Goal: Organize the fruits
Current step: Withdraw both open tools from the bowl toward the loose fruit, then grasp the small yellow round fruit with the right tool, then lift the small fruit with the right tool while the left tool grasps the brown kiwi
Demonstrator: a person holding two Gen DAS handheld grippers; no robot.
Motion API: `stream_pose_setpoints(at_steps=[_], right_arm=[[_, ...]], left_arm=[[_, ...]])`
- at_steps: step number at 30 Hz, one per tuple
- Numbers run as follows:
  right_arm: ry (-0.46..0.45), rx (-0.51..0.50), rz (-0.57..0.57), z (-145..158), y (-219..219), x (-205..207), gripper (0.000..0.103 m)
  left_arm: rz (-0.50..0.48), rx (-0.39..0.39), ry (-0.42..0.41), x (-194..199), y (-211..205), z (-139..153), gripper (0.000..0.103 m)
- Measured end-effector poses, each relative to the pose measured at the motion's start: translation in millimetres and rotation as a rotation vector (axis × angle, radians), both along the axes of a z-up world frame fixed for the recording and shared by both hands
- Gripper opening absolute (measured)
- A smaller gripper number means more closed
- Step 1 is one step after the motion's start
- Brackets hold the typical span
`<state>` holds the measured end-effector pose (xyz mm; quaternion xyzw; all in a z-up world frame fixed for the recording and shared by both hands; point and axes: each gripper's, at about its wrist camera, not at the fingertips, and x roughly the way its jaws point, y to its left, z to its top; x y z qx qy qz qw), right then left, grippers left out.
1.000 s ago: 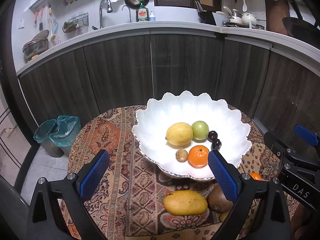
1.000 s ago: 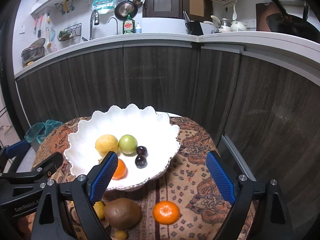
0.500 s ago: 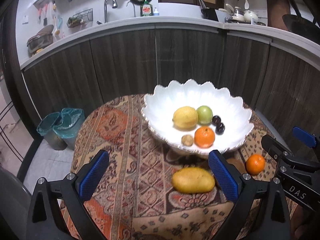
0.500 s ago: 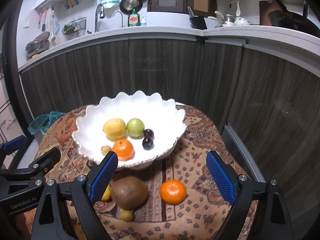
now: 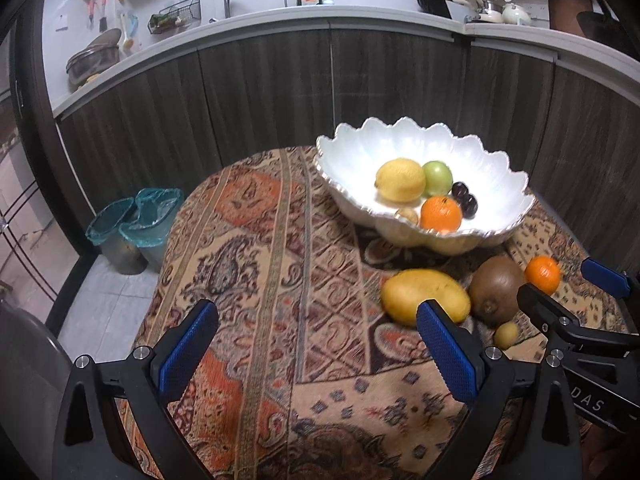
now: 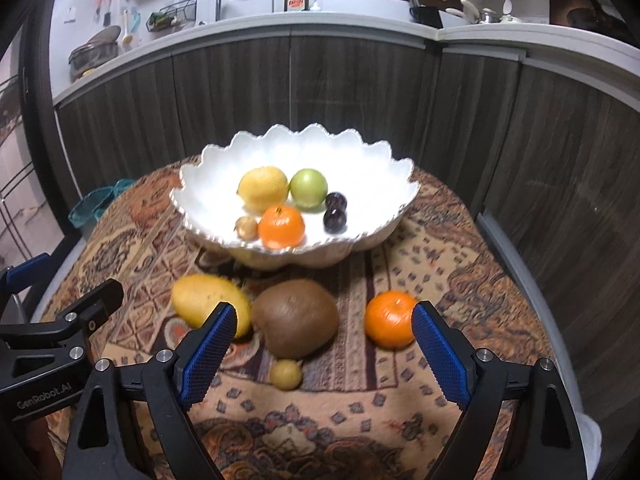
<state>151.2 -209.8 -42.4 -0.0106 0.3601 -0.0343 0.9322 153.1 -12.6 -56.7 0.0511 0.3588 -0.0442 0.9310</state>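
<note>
A white scalloped bowl [image 6: 384,176] [image 5: 500,168] holds a lemon [image 6: 263,187], a green apple [image 6: 308,189], an orange [image 6: 281,227], two dark plums [image 6: 335,212] and a small brown fruit [image 6: 245,227]. In front of it on the patterned cloth lie a mango [image 6: 208,309] [image 5: 422,294], a kiwi [image 6: 295,323] [image 5: 496,290], an orange [image 6: 390,325] [image 5: 543,274] and a small yellow fruit [image 6: 285,374]. My right gripper [image 6: 320,356] is open and empty, just short of the kiwi. My left gripper [image 5: 316,354] is open and empty, left of the mango.
The round table [image 5: 256,248] carries a patterned cloth. Two bins with teal liners [image 5: 136,224] stand on the floor to the left. Dark cabinets [image 6: 360,92] under a kitchen counter curve behind the table.
Both grippers have pulled back from the bowl and lowered. The loose fruits on the cloth now sit farther ahead of the fingers. Both stay open.
</note>
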Motion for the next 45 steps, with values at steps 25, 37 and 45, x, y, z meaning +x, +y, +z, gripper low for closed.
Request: stream_pose_setpoints(at_steps=[25, 37, 45], right_arm=[[0.168, 0.045, 0.028, -56, 10, 11, 0.05], [0.161, 0.06, 0.052, -56, 12, 11, 0.024], [0.112, 0.059, 0.042, -39, 1, -2, 0.024]], left_arm=[[0.024, -0.024, 0.066, -1, 10, -30, 0.101], [0.018, -0.02, 0.066, -2, 8, -31, 0.101], [-0.033, -0.03, 0.05, -7, -15, -23, 0.101]])
